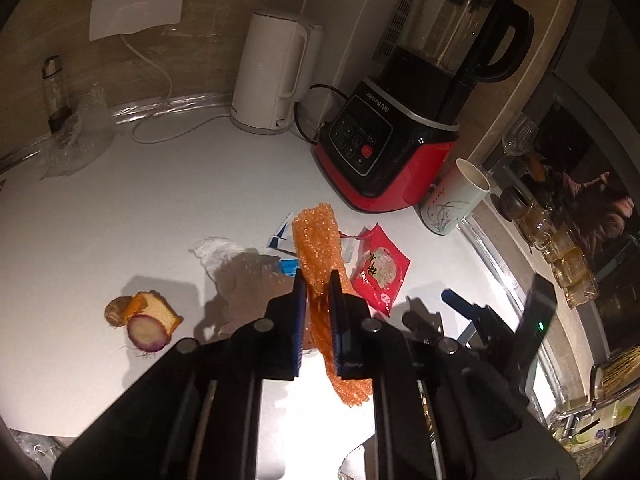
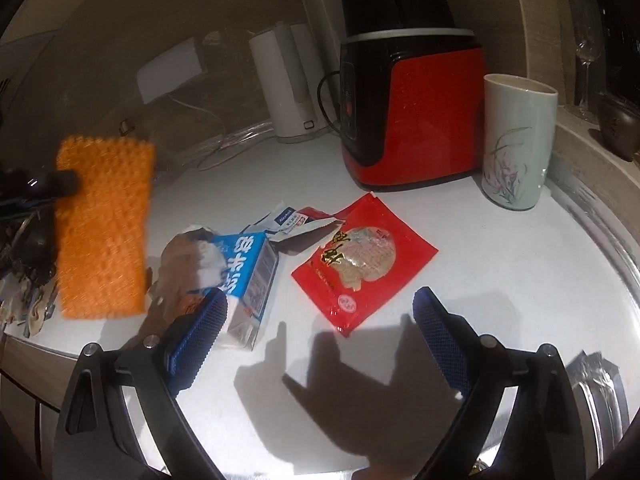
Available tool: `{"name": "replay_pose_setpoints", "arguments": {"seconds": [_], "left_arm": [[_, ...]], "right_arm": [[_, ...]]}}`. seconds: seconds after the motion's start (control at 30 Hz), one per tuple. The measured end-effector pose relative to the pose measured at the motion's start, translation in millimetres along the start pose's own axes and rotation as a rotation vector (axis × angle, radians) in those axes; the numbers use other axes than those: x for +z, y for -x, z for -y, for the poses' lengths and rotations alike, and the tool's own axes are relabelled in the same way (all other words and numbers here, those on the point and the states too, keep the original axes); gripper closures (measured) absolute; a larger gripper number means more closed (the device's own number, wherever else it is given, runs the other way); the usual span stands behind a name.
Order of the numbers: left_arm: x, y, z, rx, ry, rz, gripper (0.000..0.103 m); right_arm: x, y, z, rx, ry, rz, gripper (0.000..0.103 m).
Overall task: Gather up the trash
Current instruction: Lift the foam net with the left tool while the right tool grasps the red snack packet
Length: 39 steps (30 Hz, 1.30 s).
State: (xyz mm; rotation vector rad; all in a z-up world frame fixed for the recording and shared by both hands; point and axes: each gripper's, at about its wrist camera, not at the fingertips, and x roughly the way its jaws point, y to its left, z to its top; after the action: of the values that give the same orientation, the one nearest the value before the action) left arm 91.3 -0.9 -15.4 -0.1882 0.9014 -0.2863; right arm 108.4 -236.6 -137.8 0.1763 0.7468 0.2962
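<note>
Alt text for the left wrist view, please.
The left gripper is shut on a strip of orange bubble wrap above a white counter, with a red packet and food scraps lying below.

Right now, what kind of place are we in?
Most likely a home kitchen counter: a white electric kettle and a red blender stand by the wall, with a cut onion among food scraps.

The orange bubble wrap (image 2: 102, 228) is motion-blurred in the right wrist view, and the blender (image 2: 408, 92) top is cropped.
</note>
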Motion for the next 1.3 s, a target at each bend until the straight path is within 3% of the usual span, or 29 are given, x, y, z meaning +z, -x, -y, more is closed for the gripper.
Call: {"name": "replay_pose_setpoints", "arguments": {"seconds": [0.13, 0.33, 0.4, 0.43, 0.5, 0.53, 0.6, 0.67, 0.7, 0.8, 0.83, 0.9, 0.93, 1.23, 1.3], "left_arm": [[-13.0, 15.4, -16.6, 0.026, 0.032, 0.002, 0.092], [-32.3, 25.0, -40.0, 0.079, 0.064, -0.008, 0.092], [-37.3, 26.6, -46.3, 0.086, 0.078, -0.015, 0.092], [-39.2, 27.3, -49.5, 0.084, 0.088, -0.016, 0.092], [-44.2, 31.1, -57.2, 0.083, 0.107, -0.018, 0.092], [-46.0, 32.4, -59.4, 0.084, 0.112, -0.017, 0.092], [-49.2, 35.0, -63.2, 0.092, 0.12, -0.014, 0.092], [-52.4, 37.3, -65.9, 0.095, 0.128, -0.015, 0.092], [-53.3, 38.3, -67.0, 0.098, 0.131, -0.015, 0.092], [-56.0, 42.6, -69.4, 0.107, 0.133, -0.009, 0.092], [-56.5, 43.7, -70.8, 0.109, 0.134, -0.008, 0.092], [-57.3, 45.2, -72.8, 0.115, 0.138, -0.007, 0.092], [-57.8, 45.6, -73.9, 0.117, 0.14, -0.008, 0.092], [-60.0, 46.4, -76.5, 0.133, 0.146, -0.005, 0.092], [-59.8, 46.4, -74.7, 0.137, 0.14, -0.002, 0.092]], "right_arm": [[14.0, -44.5, 10.8, -0.074, 0.029, -0.048, 0.005], [21.2, -89.6, 24.1, -0.064, 0.043, -0.147, 0.007], [22.9, -90.3, 25.0, -0.032, 0.045, -0.145, 0.03], [22.5, -91.1, 24.4, -0.033, 0.058, -0.152, 0.035], [21.7, -90.1, 20.6, -0.045, 0.094, -0.165, 0.055], [21.2, -89.6, 19.7, -0.047, 0.102, -0.173, 0.058], [21.4, -90.1, 19.3, -0.047, 0.102, -0.192, 0.087], [22.1, -89.7, 18.7, -0.043, 0.102, -0.207, 0.1], [22.1, -89.4, 18.3, -0.043, 0.106, -0.212, 0.1], [25.3, -83.0, 18.9, -0.02, 0.09, -0.186, 0.097], [28.2, -79.0, 21.3, 0.008, 0.072, -0.172, 0.088], [37.0, -72.4, 24.4, 0.02, 0.063, -0.132, 0.022], [42.8, -69.2, 23.7, 0.002, 0.093, -0.1, 0.015], [73.1, -120.6, 26.9, 0.103, 0.297, -0.284, 0.012], [72.9, -127.3, 23.9, 0.124, 0.336, -0.304, 0.019]]}}
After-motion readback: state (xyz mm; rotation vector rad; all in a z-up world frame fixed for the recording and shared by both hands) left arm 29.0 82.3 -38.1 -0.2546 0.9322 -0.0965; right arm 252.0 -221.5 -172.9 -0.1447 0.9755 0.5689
